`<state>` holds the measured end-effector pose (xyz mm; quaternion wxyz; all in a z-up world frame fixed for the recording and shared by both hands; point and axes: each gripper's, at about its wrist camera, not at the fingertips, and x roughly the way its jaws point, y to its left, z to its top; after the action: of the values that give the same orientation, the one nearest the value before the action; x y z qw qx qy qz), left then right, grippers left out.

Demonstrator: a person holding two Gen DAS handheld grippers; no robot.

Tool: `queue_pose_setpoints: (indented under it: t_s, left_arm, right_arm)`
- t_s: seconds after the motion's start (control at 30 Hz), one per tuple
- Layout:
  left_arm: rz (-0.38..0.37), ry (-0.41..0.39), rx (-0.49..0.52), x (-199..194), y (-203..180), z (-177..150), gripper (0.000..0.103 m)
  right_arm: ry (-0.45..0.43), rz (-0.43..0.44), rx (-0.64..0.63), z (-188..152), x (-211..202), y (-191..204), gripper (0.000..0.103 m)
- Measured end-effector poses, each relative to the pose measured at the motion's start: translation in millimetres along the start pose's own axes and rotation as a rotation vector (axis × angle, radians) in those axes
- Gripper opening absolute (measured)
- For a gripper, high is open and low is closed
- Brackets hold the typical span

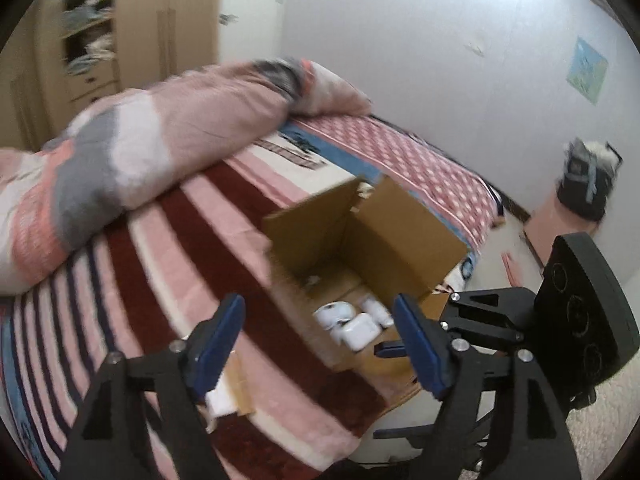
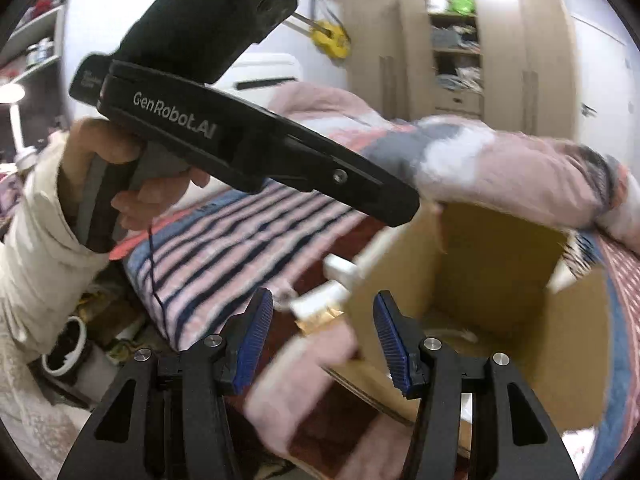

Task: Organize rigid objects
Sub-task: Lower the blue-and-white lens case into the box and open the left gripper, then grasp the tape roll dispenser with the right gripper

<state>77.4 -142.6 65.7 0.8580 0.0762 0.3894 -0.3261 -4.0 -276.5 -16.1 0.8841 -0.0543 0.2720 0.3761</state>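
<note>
Blue ribbed pads (image 1: 218, 344) of the left hand-held gripper (image 1: 320, 346) stand wide apart with nothing between them, pointed down over the near edge of the bed (image 1: 168, 264). The right hand-held gripper (image 2: 322, 340) is likewise spread wide and holds nothing; in its own view it aims at the near wall of the cardboard box (image 2: 492, 280). Both seem to be held above the box so that either can reach in or fetch the next piece, though that is a judgement.

Just beyond the left pads, a small white object (image 1: 220, 402) lies on the striped blanket beside a scrap of cardboard; the blur hides what it is. In the right view two white blocky pieces (image 2: 340, 270) sit against the outside of the box, perhaps waiting to go in.

The box stands on the bed with its flaps up, which keeps its mouth free. On its floor lie several white rigid objects (image 1: 352, 322), rounded and case-like, bunched together toward one side; their exact kind cannot be told.

Farther back a pink and grey folded quilt (image 1: 132, 152) is heaped along the bed, and behind it rises a wooden wardrobe (image 1: 132, 24) with open shelves.
</note>
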Motion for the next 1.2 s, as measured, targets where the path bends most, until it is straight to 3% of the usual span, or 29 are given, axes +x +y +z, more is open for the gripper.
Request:
queue_pose_setpoints:
  t_s: [0.07,0.17,0.27,0.47,0.63,0.73,0.83,1.2]
  left_arm:
    - [0.060,-0.037,-0.021,-16.8,17.2,-15.8,0.089]
    - [0.180,-0.052,-0.073,-36.5,51.1,-48.5,0.090]
    - [0.227,-0.060,-0.139,-46.3,80.9,-84.5,0.090]
    - [0.220,-0.034,-0.274,-43.2,130.7,-146.8,0.090]
    - [0.207,-0.030,-0.320,-38.3,146.7,-171.9,0.090]
    - [0.197,-0.038,-0.340,-36.5,153.2,-178.0,0.090]
    - [0.192,-0.046,-0.348,-34.4,155.3,-179.5,0.090]
    - [0.215,-0.043,-0.399,-43.0,165.8,-195.7,0.090]
  right_arm:
    - [-0.003,0.035,-0.022,6.0,10.6,12.4,0.049]
    - [0.018,0.100,-0.064,14.8,40.0,35.8,0.049]
    - [0.075,0.164,-0.081,15.0,78.2,54.7,0.049]
    - [0.233,0.180,-0.012,-8.5,159.7,64.2,0.049]
    - [0.341,0.101,0.064,-42.2,221.3,47.5,0.049]
    - [0.315,0.047,0.061,-48.5,240.3,41.1,0.044]
    - [0.266,0.056,0.027,-47.4,248.3,40.8,0.039]
    - [0.271,-0.052,-0.030,-32.8,279.7,51.7,0.040]
